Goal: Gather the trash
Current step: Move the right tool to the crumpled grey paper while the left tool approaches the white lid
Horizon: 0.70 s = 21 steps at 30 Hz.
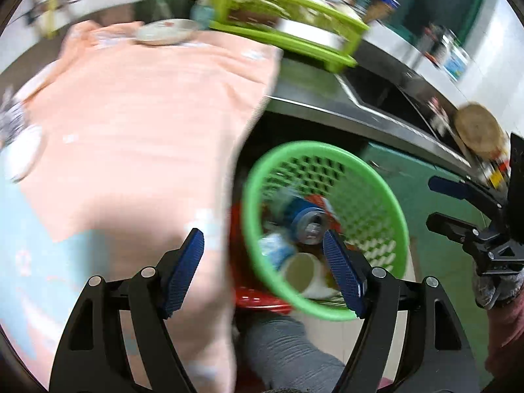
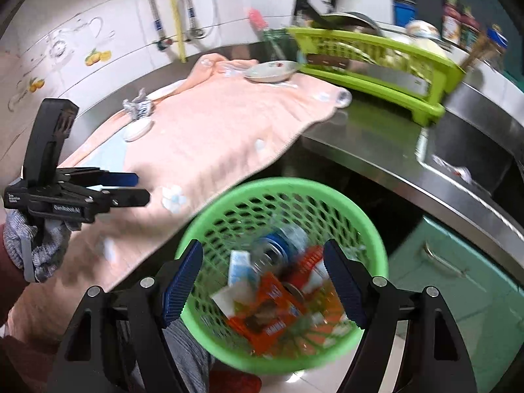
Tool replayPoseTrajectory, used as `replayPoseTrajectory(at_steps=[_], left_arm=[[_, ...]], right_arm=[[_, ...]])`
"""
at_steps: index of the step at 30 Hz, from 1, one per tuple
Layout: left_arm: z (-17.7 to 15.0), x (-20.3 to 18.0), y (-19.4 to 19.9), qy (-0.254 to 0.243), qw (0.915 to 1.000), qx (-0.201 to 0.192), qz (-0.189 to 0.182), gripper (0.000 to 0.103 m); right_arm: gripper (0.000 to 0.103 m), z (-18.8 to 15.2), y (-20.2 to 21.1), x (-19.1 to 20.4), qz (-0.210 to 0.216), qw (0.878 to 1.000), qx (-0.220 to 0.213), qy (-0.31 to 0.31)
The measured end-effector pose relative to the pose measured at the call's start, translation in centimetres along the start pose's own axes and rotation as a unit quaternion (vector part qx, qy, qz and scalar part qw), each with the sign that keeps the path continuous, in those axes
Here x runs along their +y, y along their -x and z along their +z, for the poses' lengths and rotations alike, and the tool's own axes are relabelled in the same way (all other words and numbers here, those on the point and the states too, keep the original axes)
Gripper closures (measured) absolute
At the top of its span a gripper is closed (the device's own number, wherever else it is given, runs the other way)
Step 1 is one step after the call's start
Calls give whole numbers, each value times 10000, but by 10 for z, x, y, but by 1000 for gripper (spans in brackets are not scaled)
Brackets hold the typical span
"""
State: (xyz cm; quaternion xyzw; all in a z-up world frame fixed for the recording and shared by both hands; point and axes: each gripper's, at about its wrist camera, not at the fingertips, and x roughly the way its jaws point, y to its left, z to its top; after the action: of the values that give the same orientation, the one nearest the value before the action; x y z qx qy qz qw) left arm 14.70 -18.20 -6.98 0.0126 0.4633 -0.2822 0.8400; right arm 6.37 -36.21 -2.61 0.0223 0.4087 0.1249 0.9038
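A green mesh basket (image 1: pixel 314 145) (image 2: pixel 281 181) stands below the counter edge. It holds a blue drink can (image 1: pixel 308 222) (image 2: pixel 275 249), a paper cup (image 1: pixel 301 273), an orange packet (image 2: pixel 271 308) and other scraps. My left gripper (image 1: pixel 262 234) (image 2: pixel 142 189) is open and empty, over the edge of the pink towel (image 1: pixel 147 114) (image 2: pixel 213 131). My right gripper (image 2: pixel 262 245) (image 1: pixel 430 203) hangs open over the basket, holding nothing. On the towel lie a crumpled silver wrapper (image 2: pixel 139 106), a white disc (image 2: pixel 137 129) and a small white wad (image 2: pixel 173 198).
A lime dish rack (image 1: pixel 288 26) (image 2: pixel 376 62) and a plate (image 2: pixel 270 70) stand at the back of the steel counter. The sink (image 2: pixel 468 157) lies to the right, above a green cabinet (image 2: pixel 458 278). A red object (image 1: pixel 258 298) sits under the basket, near a grey knee (image 1: pixel 288 344).
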Motion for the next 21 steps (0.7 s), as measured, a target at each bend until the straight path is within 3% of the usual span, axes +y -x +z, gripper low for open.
replayPoseTrajectory(at_steps=[8,15,21], left_arm=[[-11,95,50,859,9933,-348,684,29],[-31,166,91,1572,9777,-595,1259,29],[-47,210,106,2019,9648,-730,1517,29]], right_arm=[[30,56,-49,61,545,9969,0,571],[30,111,-105,126,1095,9889,-13,1003],[24,155,-151,177,1454,9815,-35,1243]])
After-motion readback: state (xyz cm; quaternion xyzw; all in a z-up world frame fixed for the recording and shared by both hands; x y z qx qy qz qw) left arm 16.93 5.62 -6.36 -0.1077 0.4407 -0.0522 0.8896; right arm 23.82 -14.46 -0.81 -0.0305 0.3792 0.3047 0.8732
